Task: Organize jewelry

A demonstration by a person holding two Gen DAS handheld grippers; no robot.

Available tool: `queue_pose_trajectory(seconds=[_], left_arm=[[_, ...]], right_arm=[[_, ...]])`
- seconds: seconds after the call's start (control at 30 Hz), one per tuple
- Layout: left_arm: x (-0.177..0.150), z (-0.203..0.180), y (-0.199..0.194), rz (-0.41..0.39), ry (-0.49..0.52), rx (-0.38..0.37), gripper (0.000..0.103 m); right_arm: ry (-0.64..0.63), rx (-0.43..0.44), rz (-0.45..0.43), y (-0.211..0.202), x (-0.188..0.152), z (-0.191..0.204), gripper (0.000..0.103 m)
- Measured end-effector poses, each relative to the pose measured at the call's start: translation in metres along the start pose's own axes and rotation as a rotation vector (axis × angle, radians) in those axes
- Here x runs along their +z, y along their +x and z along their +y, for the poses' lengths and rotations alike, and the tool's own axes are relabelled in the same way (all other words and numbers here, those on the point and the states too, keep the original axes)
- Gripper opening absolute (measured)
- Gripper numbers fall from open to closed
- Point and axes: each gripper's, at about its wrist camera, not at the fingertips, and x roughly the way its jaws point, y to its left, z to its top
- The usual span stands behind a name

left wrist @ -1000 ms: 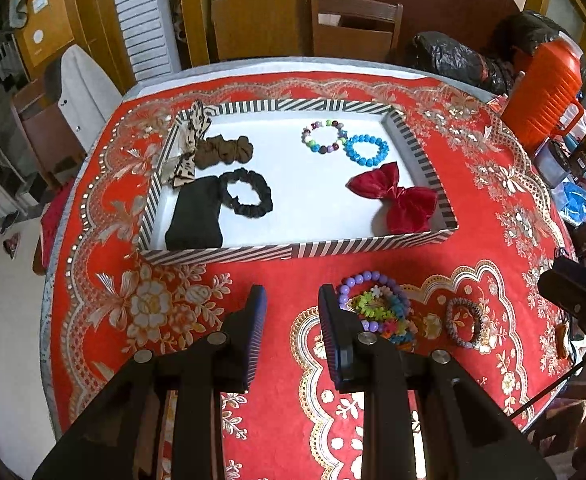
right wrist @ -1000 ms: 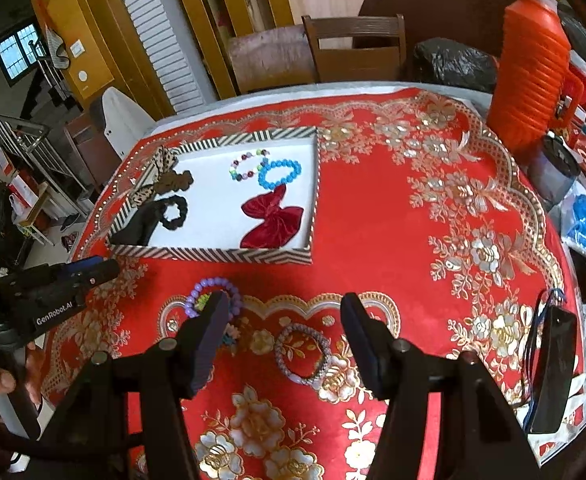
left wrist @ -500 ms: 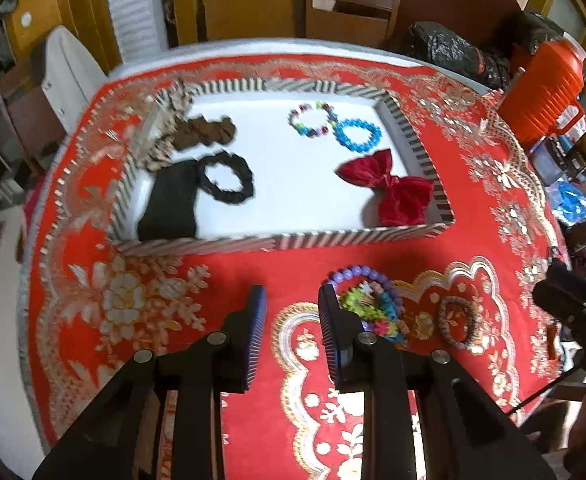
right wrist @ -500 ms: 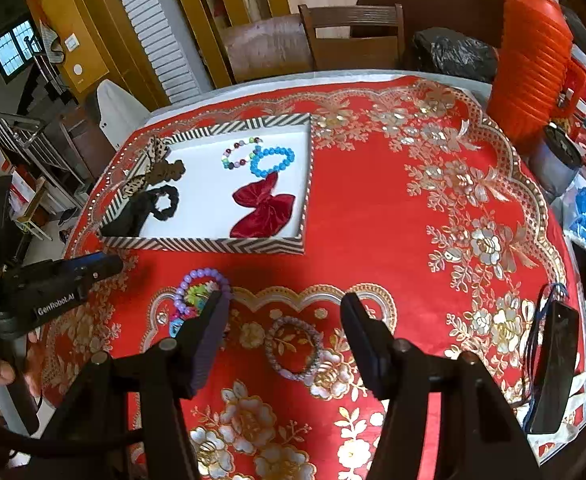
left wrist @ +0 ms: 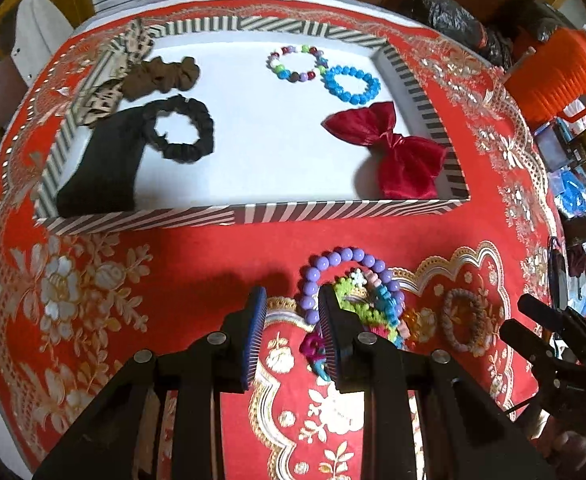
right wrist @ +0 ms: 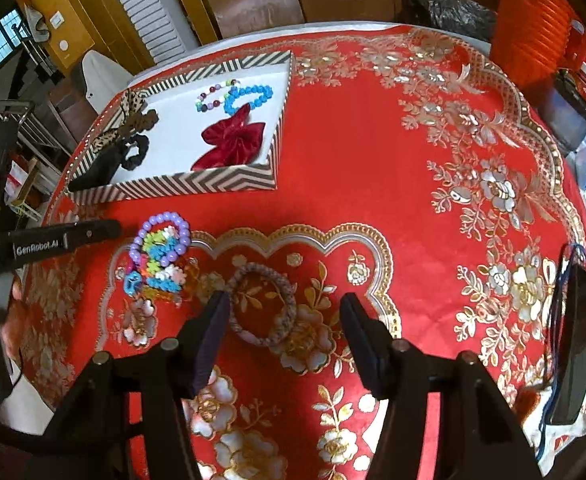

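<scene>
My left gripper point(left wrist: 291, 300) is open and points down at the red tablecloth. The left side of a purple bead bracelet point(left wrist: 335, 258) lies between its fingertips, untouched, next to a heap of colourful bands and clips point(left wrist: 377, 308). My right gripper point(right wrist: 284, 303) hangs over a grey braided bracelet point(right wrist: 291, 300) that lies on the cloth between its jaws. Those jaws are closing, and the pads stand clear of it. A striped tray point(left wrist: 333, 210) behind holds a red bow point(left wrist: 397, 152), blue beads point(left wrist: 351, 86), mixed beads point(left wrist: 293, 64), a black scrunchie point(left wrist: 185, 128) and a brown one.
An orange jug point(right wrist: 533, 20) stands at the table's far right, with clutter beside it. A black phone with a cord point(right wrist: 577, 340) lies at the right edge. Chairs and a black bag point(right wrist: 449, 12) sit behind the round table. A hand holds the left gripper's handle.
Both grippers have come down toward the cloth. The left one now reaches the purple bracelet; the right one brackets the braided bracelet, its jaws slightly narrower.
</scene>
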Motion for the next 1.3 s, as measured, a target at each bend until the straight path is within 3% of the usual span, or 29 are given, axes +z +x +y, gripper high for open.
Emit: queue_pose_trajectory(seconds=[0.2, 0.33, 0.47, 0.5, 0.53, 0.57, 0.67, 0.83, 1.3], left_arm=[[0.006, -0.008, 0.015, 0.026, 0.044, 0.034, 0.017], [0.007, -0.012, 0.023, 0.023, 0.058, 0.112, 0.017], [0.009, -0.016, 0.025, 0.017, 0.073, 0.116, 0.017], [0.008, -0.018, 0.026, 0.011, 0.086, 0.115, 0.015], [0.008, -0.020, 0.026, 0.004, 0.102, 0.105, 0.003], [0.007, -0.020, 0.026, 0.006, 0.114, 0.093, 0.000], [0.006, -0.017, 0.019, 0.023, 0.086, 0.017, 0.000], [0.006, -0.011, -0.013, -0.017, 0.053, -0.077, 0.000], [0.018, -0.039, -0.095, -0.144, 0.116, -0.176, 0.000]], right_arm=[[-0.039, 0.002, 0.033, 0.017, 0.002, 0.003, 0.047], [-0.075, -0.013, 0.046, 0.028, 0.001, 0.009, 0.038], [-0.069, -0.026, 0.068, 0.039, 0.001, 0.006, 0.018], [-0.078, -0.032, 0.057, 0.039, 0.002, 0.006, 0.013], [-0.086, -0.035, 0.056, 0.039, 0.001, 0.006, 0.011], [-0.092, -0.032, 0.056, 0.039, 0.001, 0.006, 0.008], [-0.075, -0.015, 0.054, 0.035, 0.002, 0.002, 0.007], [-0.069, -0.001, 0.003, 0.012, 0.005, 0.002, 0.007], [-0.036, 0.034, -0.087, -0.027, 0.009, 0.008, 0.007]])
